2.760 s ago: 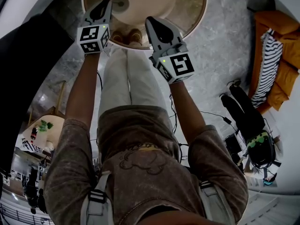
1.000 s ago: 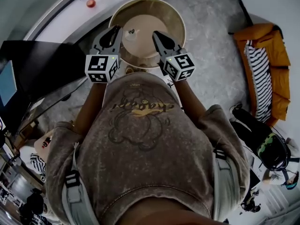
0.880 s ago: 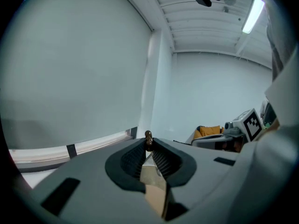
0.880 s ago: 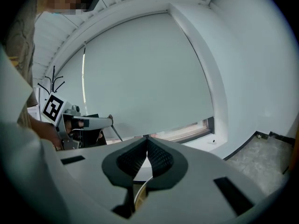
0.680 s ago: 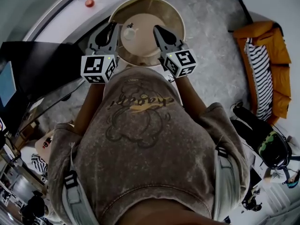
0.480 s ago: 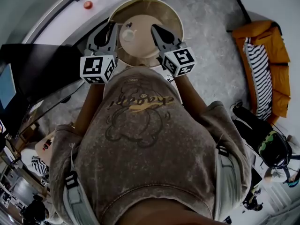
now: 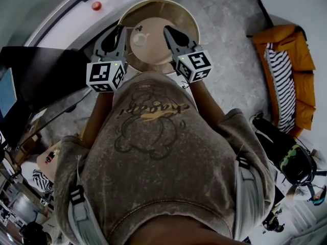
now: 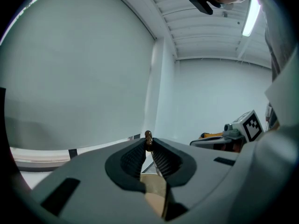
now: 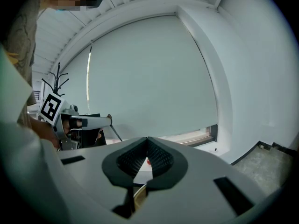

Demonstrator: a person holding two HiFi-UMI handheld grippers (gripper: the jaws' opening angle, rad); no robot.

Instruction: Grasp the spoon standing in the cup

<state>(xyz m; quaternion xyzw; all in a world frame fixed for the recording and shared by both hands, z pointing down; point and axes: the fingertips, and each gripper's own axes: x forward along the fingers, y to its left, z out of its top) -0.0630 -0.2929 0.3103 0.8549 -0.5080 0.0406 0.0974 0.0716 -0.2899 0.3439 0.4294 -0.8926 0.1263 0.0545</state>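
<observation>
Round surface (image 7: 176, 14) lying under both tools. I'm seeing left tool (image 8: 148, 143) pinching spoon (image 8: 148, 135) handle top, cup (image 7: 139, 39) sitting between tools; grasp looking done. Right tool (image 9: 147, 141) hanging closed, empty.

Head view dim, underexposed, fisheye-bent edges. Gripper views brighter, black vignette corners; white ceiling strip light (image 8: 250, 17) glares; left gripper (image 8: 148, 143) soft up close.

Two grippers (image 7: 120, 29) (image 7: 166, 30), one cup (image 7: 139, 39), perhaps spoon (image 8: 148, 135)
</observation>
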